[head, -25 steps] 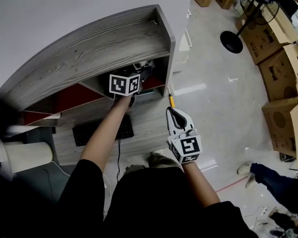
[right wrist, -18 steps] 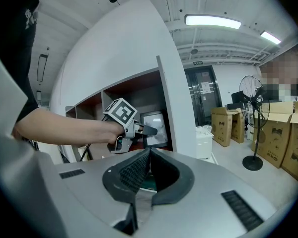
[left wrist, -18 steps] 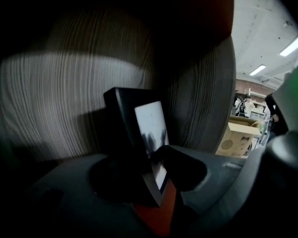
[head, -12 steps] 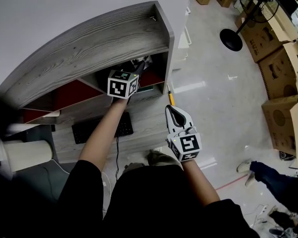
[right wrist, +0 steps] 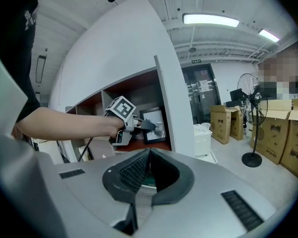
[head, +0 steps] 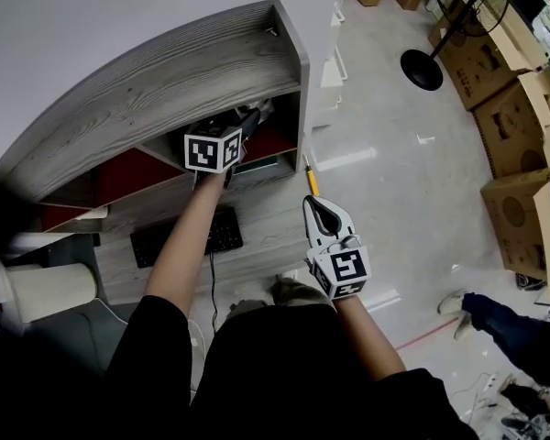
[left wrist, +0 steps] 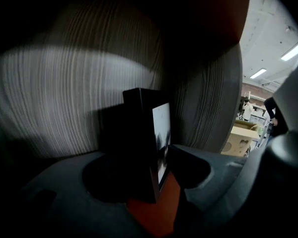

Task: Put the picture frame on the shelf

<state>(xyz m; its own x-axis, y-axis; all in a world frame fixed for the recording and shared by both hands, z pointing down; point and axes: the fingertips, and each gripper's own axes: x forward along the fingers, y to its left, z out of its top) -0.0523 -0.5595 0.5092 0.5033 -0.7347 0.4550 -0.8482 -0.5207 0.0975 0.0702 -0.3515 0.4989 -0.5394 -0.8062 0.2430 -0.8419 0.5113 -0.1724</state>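
Note:
A black picture frame (left wrist: 161, 133) stands upright on the red floor of the grey wooden shelf's (head: 165, 81) right compartment. In the right gripper view the picture frame (right wrist: 154, 125) shows just beside the shelf's side panel (right wrist: 164, 93). My left gripper (head: 246, 126) reaches into that compartment. Its jaws are opening, one on each side of the frame's lower edge, and the pads do not press on it. The left gripper (right wrist: 148, 125) ends right at the frame. My right gripper (head: 319, 209) hovers over the desk, shut and empty.
A black keyboard (head: 188, 236) lies on the grey desk (head: 266, 246) below the shelf. A yellow-handled tool (head: 310, 180) lies at the desk's right edge. Cardboard boxes (head: 522, 154) and a standing fan (head: 422, 67) fill the floor to the right. A person's foot (head: 495, 324) is at lower right.
The left gripper has turned a little and edged left inside the compartment. The right gripper has stayed put.

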